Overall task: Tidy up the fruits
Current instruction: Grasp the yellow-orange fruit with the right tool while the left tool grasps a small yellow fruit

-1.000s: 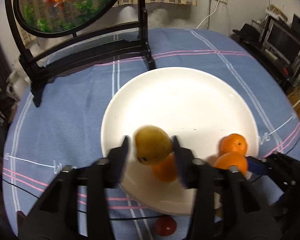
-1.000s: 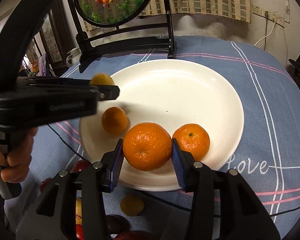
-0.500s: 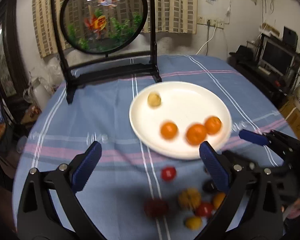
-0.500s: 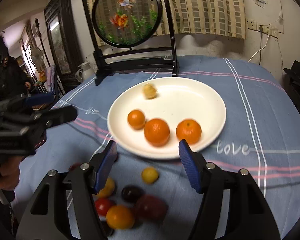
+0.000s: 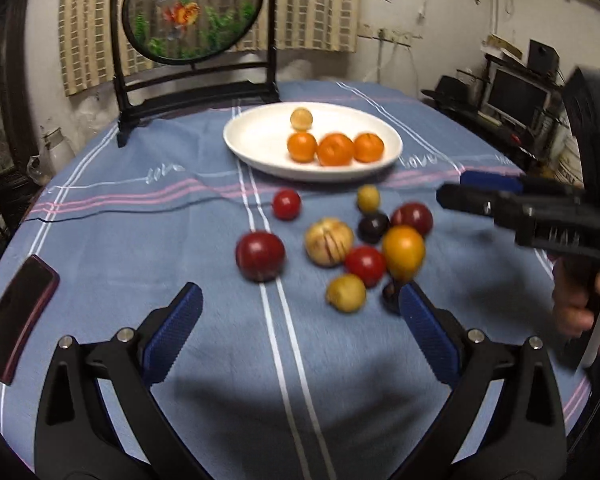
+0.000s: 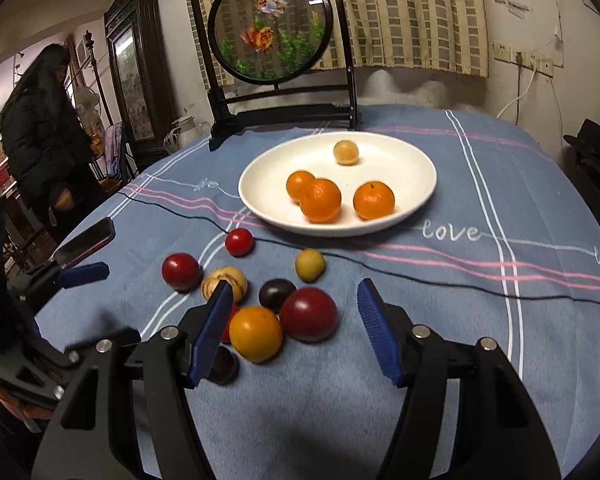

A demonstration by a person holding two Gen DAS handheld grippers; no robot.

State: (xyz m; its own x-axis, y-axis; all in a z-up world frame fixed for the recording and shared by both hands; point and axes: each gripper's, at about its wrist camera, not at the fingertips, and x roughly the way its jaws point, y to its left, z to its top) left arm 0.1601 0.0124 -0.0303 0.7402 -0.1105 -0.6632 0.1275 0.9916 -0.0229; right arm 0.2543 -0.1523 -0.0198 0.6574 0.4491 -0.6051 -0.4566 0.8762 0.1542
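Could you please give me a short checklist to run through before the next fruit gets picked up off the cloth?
1. Left tongs open and empty: ok.
2. Right tongs open and empty: ok.
3. Room left on the white plate, beside three oranges and one pale fruit: ok.
4. Large dark red fruit near the right tongs, unobstructed from above: ok.
5. Black cable clear of the loose fruit pile: cannot tell.
6. Phone away from the pile: ok.

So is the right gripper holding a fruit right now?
No, the right gripper is open and empty, hovering over the loose fruits on the tablecloth.
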